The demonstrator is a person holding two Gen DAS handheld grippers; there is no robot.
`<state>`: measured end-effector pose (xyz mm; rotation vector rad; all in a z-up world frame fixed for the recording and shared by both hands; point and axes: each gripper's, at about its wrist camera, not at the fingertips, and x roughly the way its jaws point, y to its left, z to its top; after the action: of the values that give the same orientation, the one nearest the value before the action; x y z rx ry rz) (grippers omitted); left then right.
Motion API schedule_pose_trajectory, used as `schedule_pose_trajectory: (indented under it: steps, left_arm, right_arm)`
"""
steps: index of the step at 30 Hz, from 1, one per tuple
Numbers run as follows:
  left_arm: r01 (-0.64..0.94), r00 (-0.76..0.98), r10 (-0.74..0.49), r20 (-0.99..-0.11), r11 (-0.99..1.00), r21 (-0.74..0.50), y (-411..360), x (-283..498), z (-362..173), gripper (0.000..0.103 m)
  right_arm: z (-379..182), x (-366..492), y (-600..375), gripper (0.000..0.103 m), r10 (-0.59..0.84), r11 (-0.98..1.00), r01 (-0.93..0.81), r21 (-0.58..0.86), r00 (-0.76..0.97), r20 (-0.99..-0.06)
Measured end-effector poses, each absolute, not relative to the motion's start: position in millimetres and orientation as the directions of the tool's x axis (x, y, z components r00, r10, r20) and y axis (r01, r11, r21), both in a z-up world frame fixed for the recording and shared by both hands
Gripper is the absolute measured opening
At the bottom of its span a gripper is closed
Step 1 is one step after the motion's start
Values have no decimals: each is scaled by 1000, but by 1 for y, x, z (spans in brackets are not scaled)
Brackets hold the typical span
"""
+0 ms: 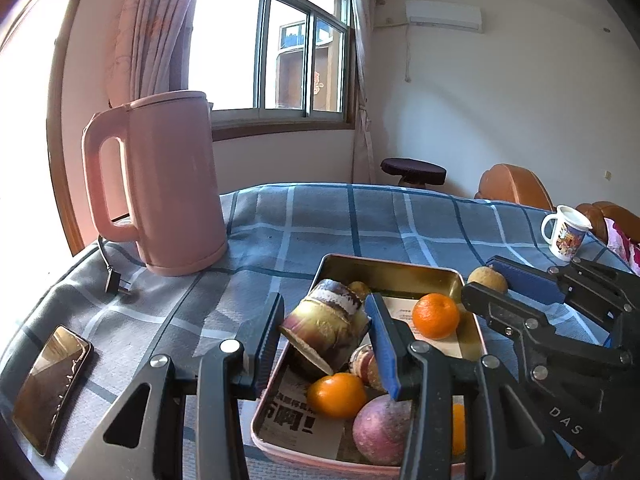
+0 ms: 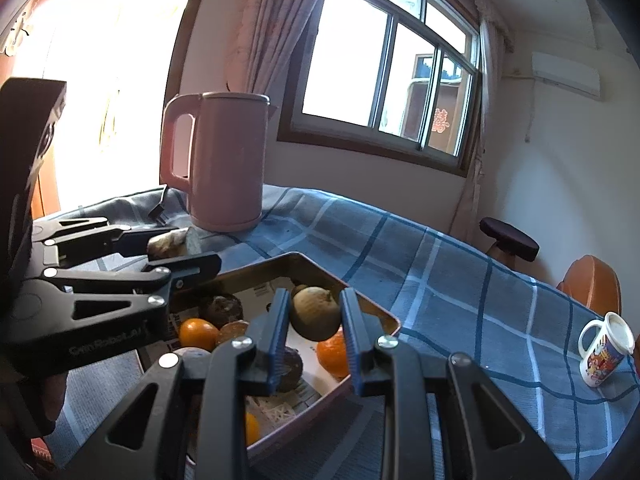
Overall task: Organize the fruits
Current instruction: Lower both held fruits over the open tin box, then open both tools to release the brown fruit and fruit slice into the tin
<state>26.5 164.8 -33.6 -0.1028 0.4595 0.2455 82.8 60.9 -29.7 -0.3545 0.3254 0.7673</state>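
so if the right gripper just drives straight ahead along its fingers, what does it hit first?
Nothing ahead of the right gripper comes first: it already clamps a round brownish fruit. Beyond that, probably the far wall of the tray, then the plaid tablecloth; depth is unclear.

A shiny metal tray [image 1: 400, 268] lined with printed paper [image 1: 288, 416] sits on matt checked cloth [image 1: 304, 224]. The kettle [image 1: 168, 184] looks smooth matt plastic; the phone [image 1: 52, 384] is glossy.
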Motion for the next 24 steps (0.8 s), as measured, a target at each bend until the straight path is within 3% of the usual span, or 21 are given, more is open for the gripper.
schedule_pose_trajectory:
  steps: [13, 24]
  left_arm:
    - [-267, 847, 212, -488, 963, -45, 174, 30, -41, 44]
    - [-245, 806, 182, -563, 969, -38, 175, 42, -58, 45]
  right_arm:
    - [-42, 89, 78, 29, 605, 652, -734, -190, 655, -453]
    - [-61, 99, 89, 29, 570, 633, -755, -171, 604, -557]
